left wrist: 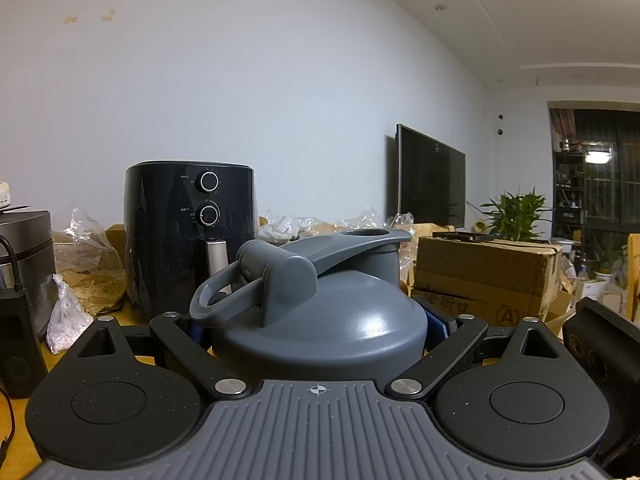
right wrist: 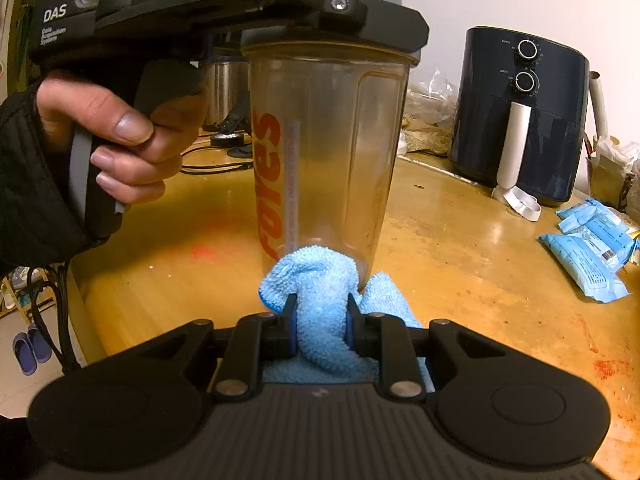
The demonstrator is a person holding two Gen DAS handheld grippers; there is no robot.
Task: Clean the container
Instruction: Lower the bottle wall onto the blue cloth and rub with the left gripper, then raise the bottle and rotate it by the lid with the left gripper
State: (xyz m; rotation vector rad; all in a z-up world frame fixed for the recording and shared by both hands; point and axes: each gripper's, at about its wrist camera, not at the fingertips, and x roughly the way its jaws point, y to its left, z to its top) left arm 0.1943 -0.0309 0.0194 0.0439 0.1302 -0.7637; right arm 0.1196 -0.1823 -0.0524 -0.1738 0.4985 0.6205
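Left jaws clamp shaker bottle just under its grey lid; right gripper pinches blue cloth against bottle's base ahead. Keep cloth pressed, wipe upward, left grip firm.

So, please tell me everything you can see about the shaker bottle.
The shaker bottle has a clear, slightly cloudy plastic body with orange lettering and a grey lid bearing a flip cap and carry loop. It is upright, seemingly held above the wooden table. The left gripper clamps it around the lid. The blue cloth, held in the right gripper, presses against its base.
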